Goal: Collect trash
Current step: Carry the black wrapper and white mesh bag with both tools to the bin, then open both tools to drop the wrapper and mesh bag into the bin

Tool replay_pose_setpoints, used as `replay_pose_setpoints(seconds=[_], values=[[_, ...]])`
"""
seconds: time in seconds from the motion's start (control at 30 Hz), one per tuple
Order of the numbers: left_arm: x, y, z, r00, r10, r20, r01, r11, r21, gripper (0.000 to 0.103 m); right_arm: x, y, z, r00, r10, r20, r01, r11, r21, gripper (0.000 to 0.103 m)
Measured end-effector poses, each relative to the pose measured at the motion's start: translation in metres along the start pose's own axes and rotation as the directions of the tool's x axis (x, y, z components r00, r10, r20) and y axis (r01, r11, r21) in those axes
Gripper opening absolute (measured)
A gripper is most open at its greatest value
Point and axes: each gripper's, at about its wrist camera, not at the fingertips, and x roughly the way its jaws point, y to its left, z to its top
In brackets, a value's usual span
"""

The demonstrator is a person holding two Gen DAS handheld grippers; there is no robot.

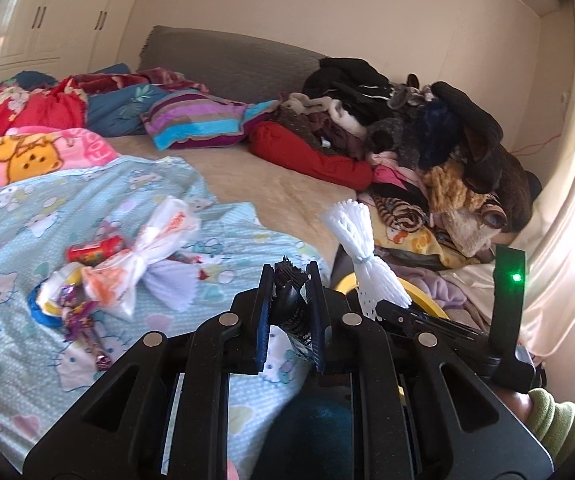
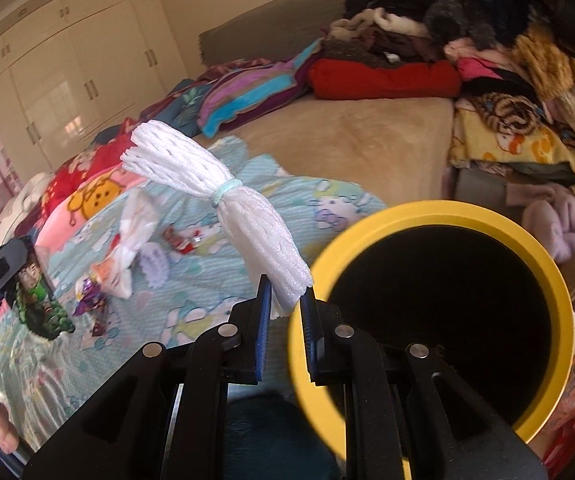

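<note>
Clamping narrow, the left gripper (image 1: 290, 280) pinches a dark crinkled wrapper (image 1: 289, 300) above the blue cartoon blanket (image 1: 27, 232), where more trash (image 1: 99, 280) lies. The right gripper (image 2: 285, 300) grips a white foam net (image 2: 223, 204). Only the right view shows the yellow-rimmed bin (image 2: 487, 220) fully, just right of its jaws; bare beige mattress (image 2: 367, 144) beyond.

Ahead and left of the left gripper (image 1: 290, 280), a can (image 1: 94, 249), a knotted plastic bag (image 1: 143, 256) and candy wrappers (image 1: 83, 320) lie on the bedsheet (image 1: 19, 240). The right gripper (image 2: 285, 294) stands to its right (foam net (image 2: 223, 204) between the jaws), just left of the bin (image 2: 543, 256). Pillows (image 1: 195, 124) lie beyond, with the clothes pile (image 1: 427, 132) far right.
</note>
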Motion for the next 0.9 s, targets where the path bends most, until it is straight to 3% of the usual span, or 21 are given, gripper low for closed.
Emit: replay_pose_setpoints(seconds=[0.6, 0.9], values=[[0.052, -0.072, -0.008, 0.993, -0.101, -0.068, 0.108, 0.987, 0.120, 0.011, -0.006, -0.106, -0.013, 0.986, -0.159, -0.058, 0.168, 0.960, 0.222, 0.014], [0.098, -0.104, -0.016, 0.983, -0.125, -0.131, 0.146, 0.974, 0.172, 0.011, -0.006, -0.134, -0.021, 0.975, -0.205, -0.085, 0.221, 0.934, 0.280, 0.014]])
